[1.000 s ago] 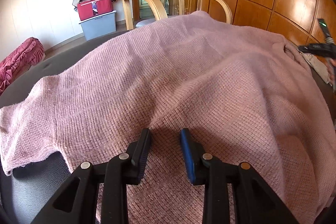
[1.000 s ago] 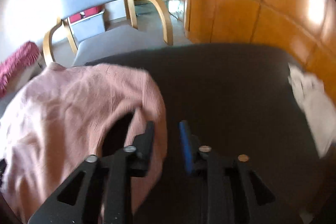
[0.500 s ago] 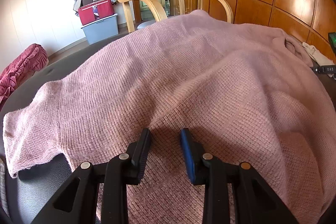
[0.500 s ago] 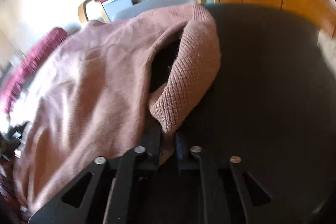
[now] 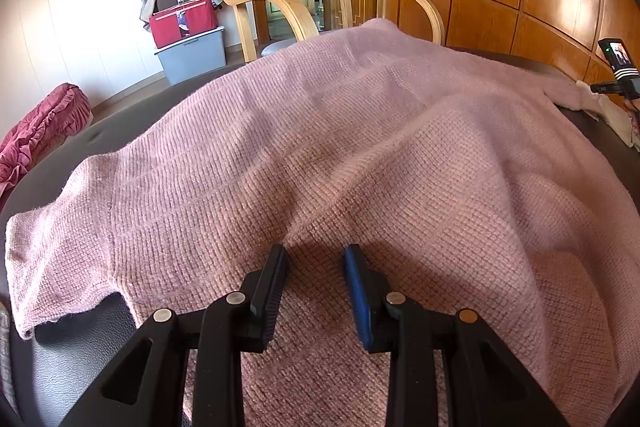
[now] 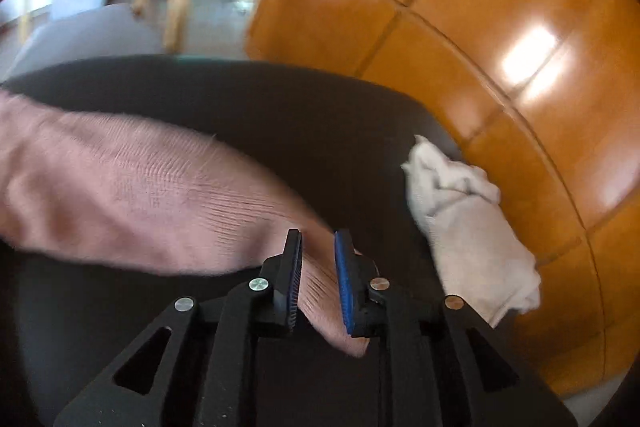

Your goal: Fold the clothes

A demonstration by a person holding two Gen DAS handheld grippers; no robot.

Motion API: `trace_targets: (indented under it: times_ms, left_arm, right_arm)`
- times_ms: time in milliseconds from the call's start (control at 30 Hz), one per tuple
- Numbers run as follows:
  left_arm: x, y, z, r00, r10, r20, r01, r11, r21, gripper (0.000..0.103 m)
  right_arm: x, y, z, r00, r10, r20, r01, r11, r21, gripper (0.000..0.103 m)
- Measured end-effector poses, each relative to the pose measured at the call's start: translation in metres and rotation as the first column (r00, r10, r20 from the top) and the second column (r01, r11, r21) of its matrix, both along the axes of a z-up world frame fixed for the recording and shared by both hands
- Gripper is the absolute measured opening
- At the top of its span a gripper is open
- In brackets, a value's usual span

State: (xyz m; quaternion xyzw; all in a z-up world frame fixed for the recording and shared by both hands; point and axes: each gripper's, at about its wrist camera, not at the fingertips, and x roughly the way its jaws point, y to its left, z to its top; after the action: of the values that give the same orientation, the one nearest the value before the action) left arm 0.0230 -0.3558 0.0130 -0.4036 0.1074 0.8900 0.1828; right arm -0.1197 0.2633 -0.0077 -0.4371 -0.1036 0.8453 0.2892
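The right gripper (image 6: 316,283) is closed narrowly on the sleeve end of the pink knitted sweater (image 5: 340,155), at the lower centre of its blurred frame. The left gripper (image 5: 316,283) is parted and holds nothing, resting over the sweater, which covers most of the dark table (image 6: 304,107). I judge the sleeve may slip out if pulled fast, or brush the crumpled white cloth (image 6: 468,219) at right. I can read no writing.
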Motion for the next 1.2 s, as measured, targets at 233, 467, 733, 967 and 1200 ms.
trace_targets:
  times_ms: [233,467,733,967,1200]
  left_arm:
    - [0.001,0.004,-0.001,1.000,0.000,-0.013,0.000,1.000,-0.026,0.030]
    - [0.001,0.007,-0.001,1.000,0.001,-0.027,-0.002,0.999,-0.049,0.030]
    - [0.000,0.010,-0.003,0.999,-0.004,-0.048,-0.001,0.996,-0.086,0.030]
    - [0.000,0.013,-0.003,0.998,-0.009,-0.060,0.002,0.994,-0.113,0.030]
    - [0.000,0.017,-0.002,0.996,-0.027,-0.083,0.014,0.988,-0.155,0.030]
  right_arm:
    - [-0.004,-0.051,0.025,0.970,0.147,-0.196,-0.175,0.975,-0.138,0.018]
    - [-0.059,-0.128,-0.045,0.922,0.387,0.002,-0.373,0.892,-0.256,0.018]
    - [-0.060,-0.058,-0.038,0.994,0.101,-0.049,-0.111,0.943,-0.314,0.045]
    - [-0.046,-0.156,0.023,0.929,0.295,-0.223,-0.360,0.857,-0.369,0.040]
    - [-0.063,-0.348,0.014,0.695,0.692,-0.197,-0.692,0.569,-0.444,0.040]
